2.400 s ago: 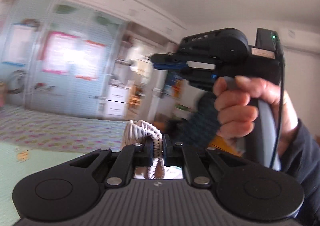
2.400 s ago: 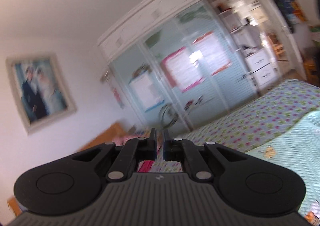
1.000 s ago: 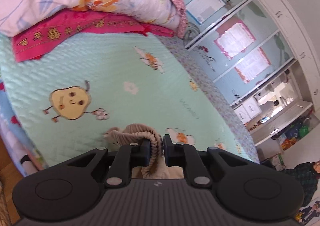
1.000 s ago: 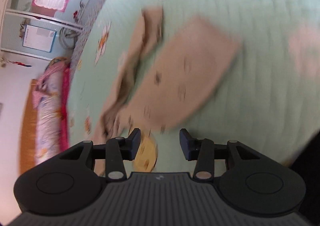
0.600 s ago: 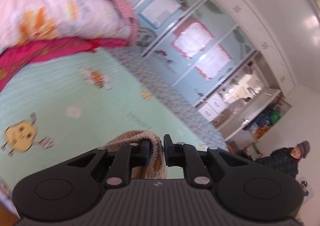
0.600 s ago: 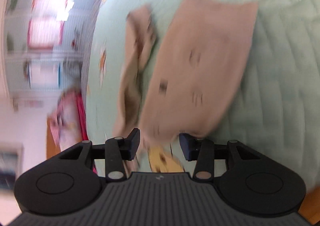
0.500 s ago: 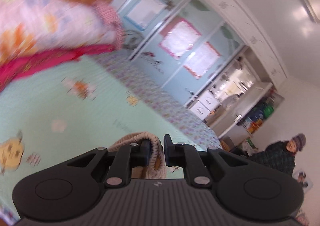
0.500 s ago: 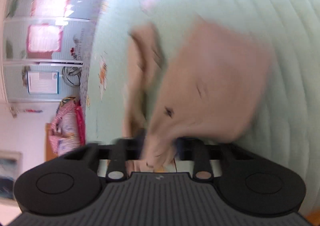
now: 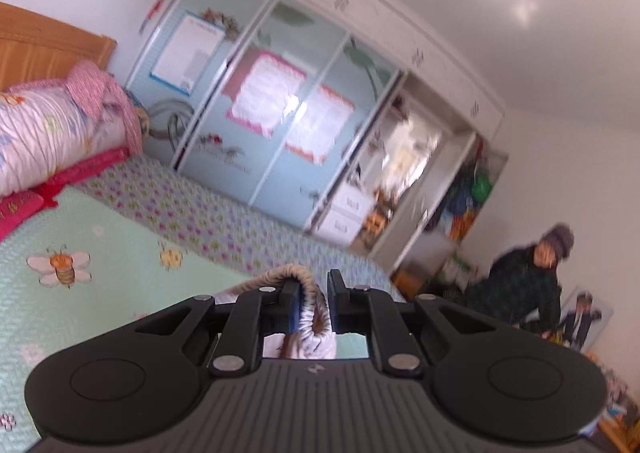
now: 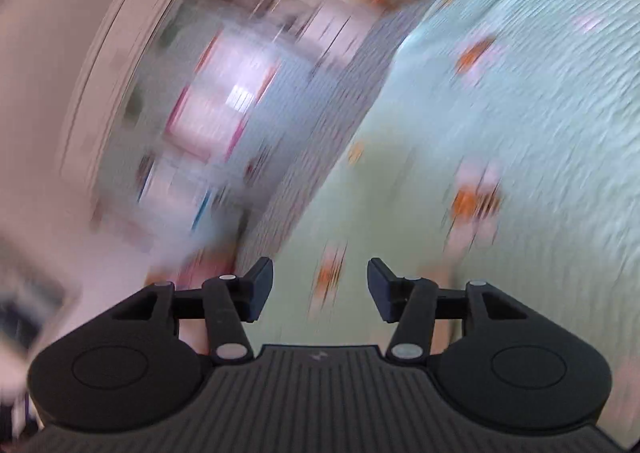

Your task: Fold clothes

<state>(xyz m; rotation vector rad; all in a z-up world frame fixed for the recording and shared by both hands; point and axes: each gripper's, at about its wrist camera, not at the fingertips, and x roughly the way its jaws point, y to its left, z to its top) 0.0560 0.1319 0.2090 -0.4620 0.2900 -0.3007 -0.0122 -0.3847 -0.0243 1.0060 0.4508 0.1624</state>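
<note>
My left gripper (image 9: 312, 307) is shut on the ribbed waistband of a beige garment (image 9: 298, 281), which arches over the left finger and hangs down out of sight behind the gripper body. It is held well above the mint-green bedspread (image 9: 120, 253). In the right wrist view, heavily blurred, my right gripper (image 10: 320, 289) has its jaws opening with nothing between them, and only the green bedspread (image 10: 520, 113) lies beyond its fingers. The rest of the garment is hidden in both views.
A rolled quilt (image 9: 48, 133) and red pillows (image 9: 80, 173) lie at the head of the bed by a wooden headboard (image 9: 48, 49). A blue sliding-door wardrobe (image 9: 260, 133) lines the far wall. A person (image 9: 532, 281) sits at the right.
The left gripper has risen and tilted up with the waistband still pinched, so the view swings from bed to wardrobe. The right gripper closed around the beige cloth, then opened and rose away empty.
</note>
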